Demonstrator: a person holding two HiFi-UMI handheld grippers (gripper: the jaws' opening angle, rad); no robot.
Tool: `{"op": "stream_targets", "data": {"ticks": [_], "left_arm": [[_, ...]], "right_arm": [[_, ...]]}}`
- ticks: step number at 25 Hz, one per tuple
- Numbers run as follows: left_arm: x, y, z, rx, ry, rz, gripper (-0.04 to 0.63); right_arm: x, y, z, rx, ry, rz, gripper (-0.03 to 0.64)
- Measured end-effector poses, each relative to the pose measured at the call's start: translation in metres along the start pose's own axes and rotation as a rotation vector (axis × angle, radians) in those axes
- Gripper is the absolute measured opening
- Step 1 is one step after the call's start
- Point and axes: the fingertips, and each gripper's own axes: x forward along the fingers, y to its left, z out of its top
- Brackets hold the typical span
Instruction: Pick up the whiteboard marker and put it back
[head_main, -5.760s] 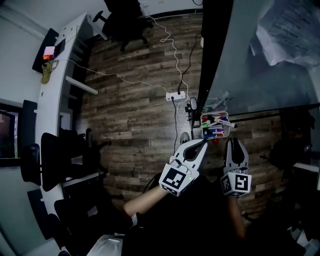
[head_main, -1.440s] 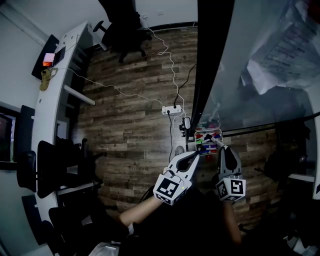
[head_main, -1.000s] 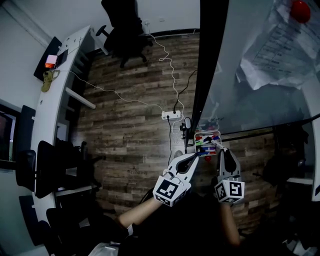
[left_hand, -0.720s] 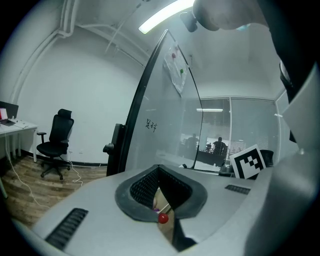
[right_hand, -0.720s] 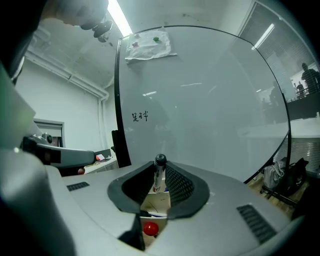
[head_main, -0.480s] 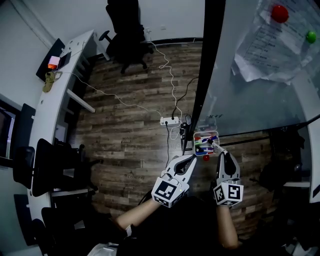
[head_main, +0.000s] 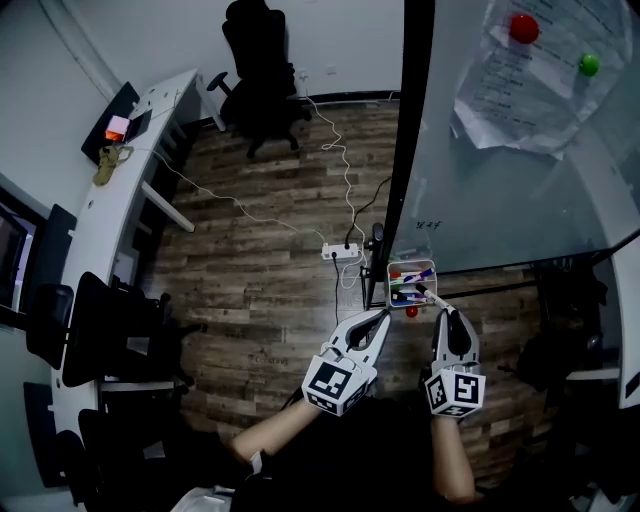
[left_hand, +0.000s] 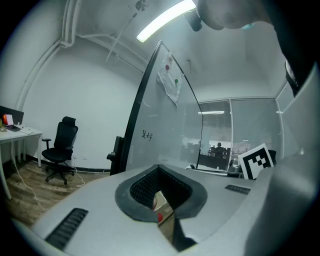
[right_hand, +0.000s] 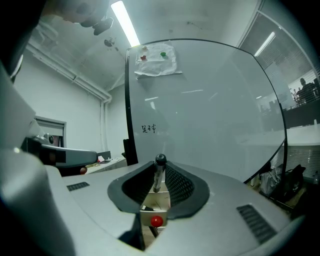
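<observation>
Now, your right gripper (right_hand: 158, 186) is clamped on the marker (right_hand: 159, 170) upright at its very tips, the tray (right_hand: 159, 201) just below and ahead, so a roll could spill it; left gripper (left_hand: 161, 200) is closed, empty.

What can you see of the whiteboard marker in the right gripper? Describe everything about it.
The whiteboard marker is a slim stick, plastic by its look, with a rounded dark cap on a pale grey barrel. The right gripper clamps the barrel between its ribbed black pads, and the cap pokes out past them. The marker is held over the white basket of other markers beside the whiteboard.
</observation>
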Motion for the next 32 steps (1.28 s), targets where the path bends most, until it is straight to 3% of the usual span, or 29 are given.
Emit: {"op": "stream_targets", "data": {"ticks": [14, 32], "left_arm": [[-0.016, -0.013, 0.020, 0.001, -0.015, 0.050, 0.008], [-0.005, -0.004, 0.048, 0.005, -0.026, -0.057, 0.008]], "right_arm": [[-0.037, 0.006, 0.019, -0.015, -0.005, 0.034, 0.078], [-0.060, 0.029, 0.052, -0.029, -0.041, -0.031, 0.078]]}}
